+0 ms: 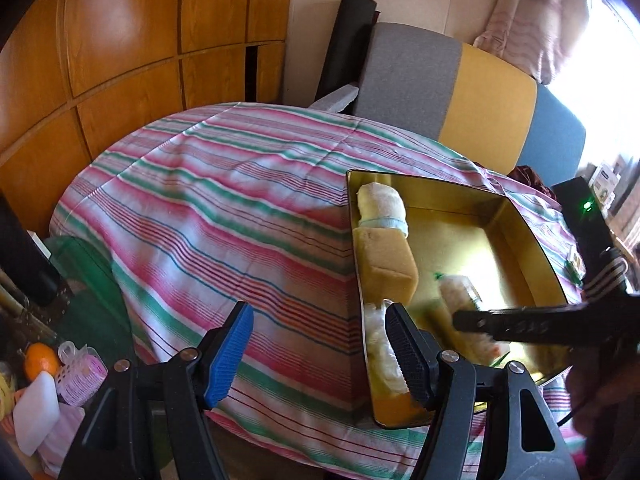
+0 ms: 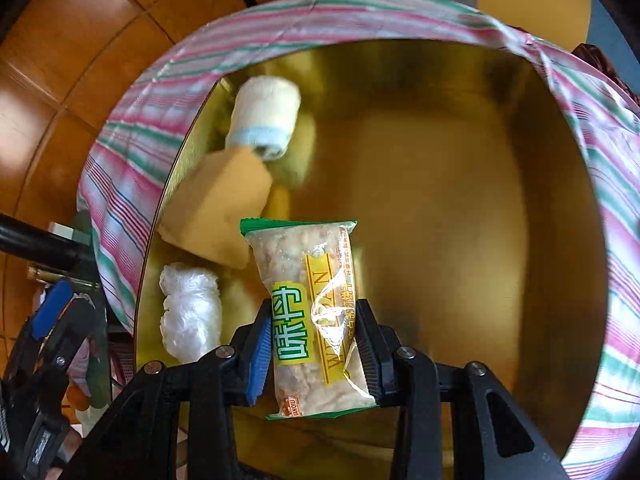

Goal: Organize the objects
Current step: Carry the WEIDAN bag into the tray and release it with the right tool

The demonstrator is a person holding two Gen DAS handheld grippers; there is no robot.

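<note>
A gold metal tin [image 1: 516, 216] [image 2: 460, 152] sits on the striped cloth. In it along the left wall lie a rolled white towel [image 2: 264, 120] [image 1: 382, 206], a yellow sponge block [image 2: 218, 206] [image 1: 386, 262] and a clear plastic bundle [image 2: 190, 312] [image 1: 384, 344]. My right gripper [image 2: 314, 348] is shut on a snack packet [image 2: 310, 312] with green and yellow print, held over the tin; the packet shows blurred in the left wrist view [image 1: 460, 296]. My left gripper [image 1: 318, 356] is open and empty, over the cloth at the tin's left wall.
The striped cloth [image 1: 224, 208] covers a round table. A grey, yellow and blue chair [image 1: 472, 96] stands behind it. At lower left sit an orange [image 1: 40, 360], a white block [image 1: 34, 412] and pink-printed packets [image 1: 82, 372]. Wooden panels [image 1: 120, 40] line the left side.
</note>
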